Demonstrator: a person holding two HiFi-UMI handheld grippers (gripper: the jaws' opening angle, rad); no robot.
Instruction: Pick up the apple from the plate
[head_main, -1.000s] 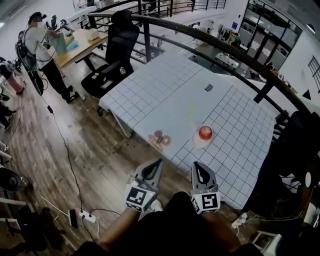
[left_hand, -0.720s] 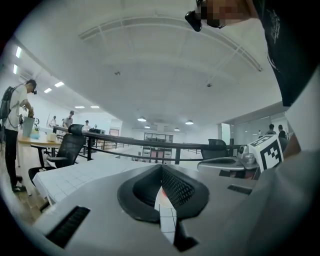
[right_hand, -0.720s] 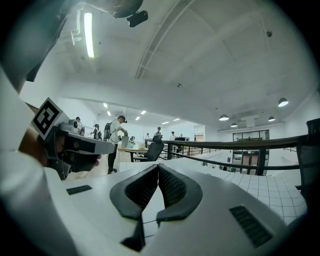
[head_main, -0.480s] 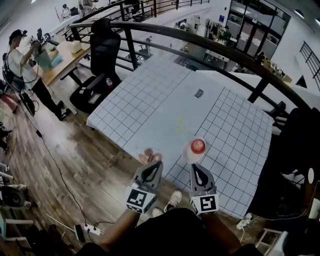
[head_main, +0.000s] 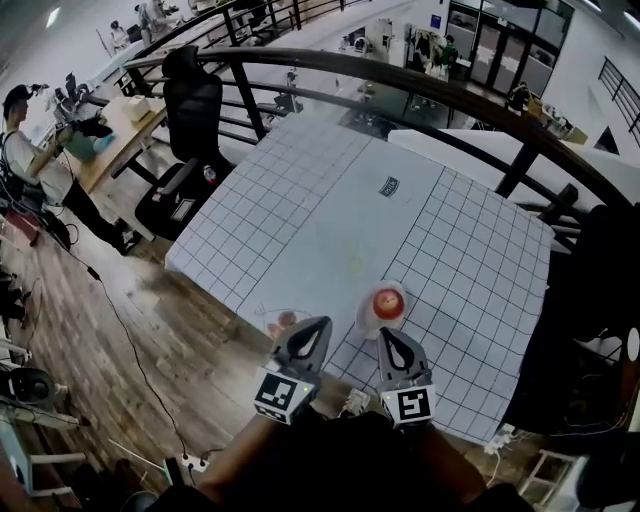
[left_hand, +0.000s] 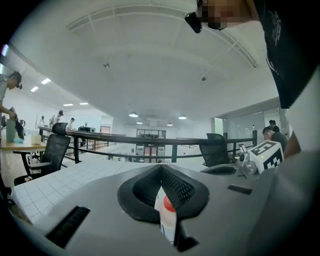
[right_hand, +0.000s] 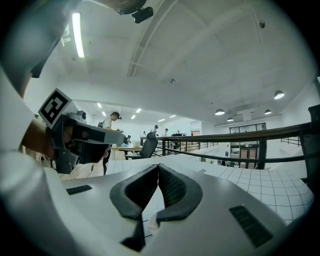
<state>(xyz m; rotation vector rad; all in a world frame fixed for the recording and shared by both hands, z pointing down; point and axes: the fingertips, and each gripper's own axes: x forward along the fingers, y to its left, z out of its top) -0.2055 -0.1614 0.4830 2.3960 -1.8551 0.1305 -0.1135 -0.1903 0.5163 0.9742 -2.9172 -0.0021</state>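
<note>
Zero of the pick done: apple (head_main: 388, 303) sits untouched on its plate (head_main: 366, 322), near the front edge of the bench (head_main: 320, 230). Both grippers stop short of it. Right gripper (head_main: 386, 336) is just at the plate's near rim, left gripper (head_main: 318, 327) off to the left. Both sets of jaws are together, nothing in them. Left to do, I'd say: open, reach, close, lift. Bench edge is right under the jaws, small dish (head_main: 282, 322) near the plate's left. Rest of bench bare, railing (head_main: 400, 80) well beyond.
</note>
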